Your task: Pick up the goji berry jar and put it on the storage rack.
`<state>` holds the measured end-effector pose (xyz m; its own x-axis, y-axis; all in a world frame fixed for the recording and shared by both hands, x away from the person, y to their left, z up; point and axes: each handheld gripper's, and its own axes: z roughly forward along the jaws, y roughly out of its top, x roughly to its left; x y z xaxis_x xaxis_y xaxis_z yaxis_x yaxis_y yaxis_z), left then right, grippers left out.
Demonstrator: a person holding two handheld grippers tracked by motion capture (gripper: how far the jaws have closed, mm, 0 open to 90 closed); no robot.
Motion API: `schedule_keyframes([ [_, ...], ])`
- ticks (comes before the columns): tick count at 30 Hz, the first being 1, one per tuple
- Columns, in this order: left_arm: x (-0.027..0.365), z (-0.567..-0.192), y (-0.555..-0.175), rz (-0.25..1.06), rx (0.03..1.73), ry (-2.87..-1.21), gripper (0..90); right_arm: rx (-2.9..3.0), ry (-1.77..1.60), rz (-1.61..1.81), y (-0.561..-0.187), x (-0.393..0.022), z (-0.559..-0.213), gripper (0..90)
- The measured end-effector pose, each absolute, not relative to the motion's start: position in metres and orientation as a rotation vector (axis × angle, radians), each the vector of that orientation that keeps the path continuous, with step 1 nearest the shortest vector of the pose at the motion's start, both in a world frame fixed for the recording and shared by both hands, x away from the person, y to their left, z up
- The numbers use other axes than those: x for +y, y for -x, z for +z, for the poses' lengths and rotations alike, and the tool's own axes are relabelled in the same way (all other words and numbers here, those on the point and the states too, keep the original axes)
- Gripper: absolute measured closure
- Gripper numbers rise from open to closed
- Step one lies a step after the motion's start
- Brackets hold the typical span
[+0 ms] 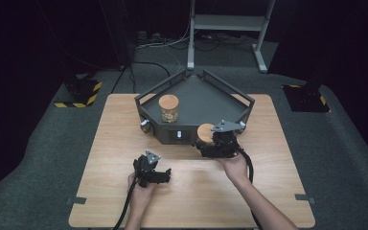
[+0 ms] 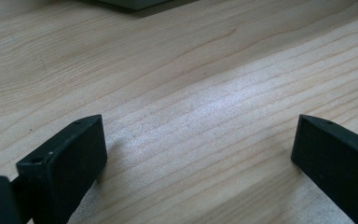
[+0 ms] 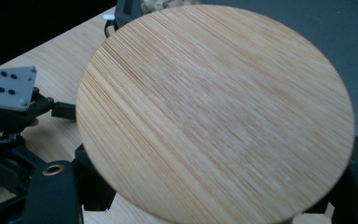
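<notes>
— Just in front of the dark tray (image 1: 242, 103), the right gripper (image 1: 210, 143) is clamping a wooden-lidded jar (image 1: 204, 132).
— And the left gripper (image 1: 159, 176)?
— Gaping wide over bare table (image 1: 110, 143), gripping nothing.

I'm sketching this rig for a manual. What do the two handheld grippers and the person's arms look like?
Both the left gripper and the right gripper are black, blocky frames with two flat rectangular black jaws. Each carries a grey three-cornered plate on top with small dark screws, and a black cable trails back along the forearm. The forearms are bare; no sleeves or gloves show.
</notes>
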<state>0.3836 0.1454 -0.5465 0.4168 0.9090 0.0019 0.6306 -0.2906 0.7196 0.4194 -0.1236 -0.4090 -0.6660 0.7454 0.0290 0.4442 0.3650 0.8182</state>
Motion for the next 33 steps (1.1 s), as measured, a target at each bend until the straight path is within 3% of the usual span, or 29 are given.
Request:
schedule_keyframes([
  [33,0.145,-0.546,-0.384,0.554,1.3,-2.029,3.3,2.22,-1.103,1.219,-0.443,-0.137,-0.371,25.5],
])
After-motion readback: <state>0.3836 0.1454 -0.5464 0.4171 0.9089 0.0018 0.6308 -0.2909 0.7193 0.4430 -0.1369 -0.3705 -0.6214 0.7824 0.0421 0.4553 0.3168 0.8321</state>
